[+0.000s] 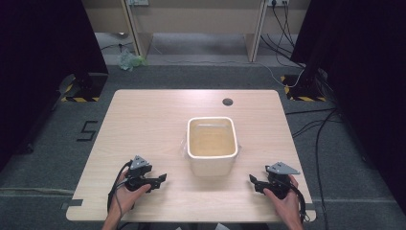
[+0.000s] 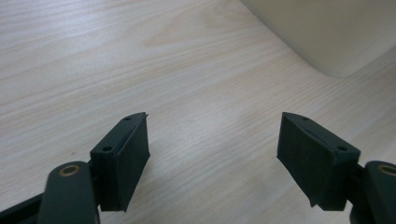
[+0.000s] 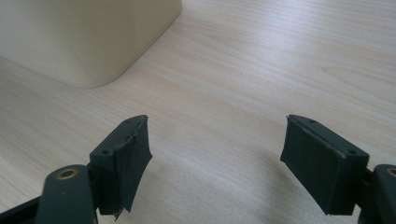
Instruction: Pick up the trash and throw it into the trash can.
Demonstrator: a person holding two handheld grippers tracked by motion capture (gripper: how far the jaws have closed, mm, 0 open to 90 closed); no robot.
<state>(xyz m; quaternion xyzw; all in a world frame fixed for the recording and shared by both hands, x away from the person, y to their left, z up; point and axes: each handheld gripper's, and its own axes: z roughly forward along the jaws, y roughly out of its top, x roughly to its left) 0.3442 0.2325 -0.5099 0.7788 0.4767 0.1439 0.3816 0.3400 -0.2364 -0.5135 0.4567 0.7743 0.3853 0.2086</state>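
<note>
A cream square tub (image 1: 212, 143) stands at the middle of the light wooden table (image 1: 143, 124), and its inside looks empty. My left gripper (image 1: 162, 179) rests low near the front edge, to the left of the tub, jaws pointing right toward it. In the left gripper view the gripper (image 2: 212, 154) stands open over bare wood, with the tub's corner (image 2: 327, 32) at the upper right. My right gripper (image 1: 253, 181) sits to the right of the tub, pointing left. In the right gripper view that gripper (image 3: 215, 156) is open and empty, with the tub (image 3: 84, 32) at the upper left.
A round dark cable hole (image 1: 227, 101) lies in the table behind the tub. Cables (image 1: 316, 124) trail over the grey floor to the right. A wooden desk frame (image 1: 196, 28) stands beyond the table, and dark curtains hang at both sides.
</note>
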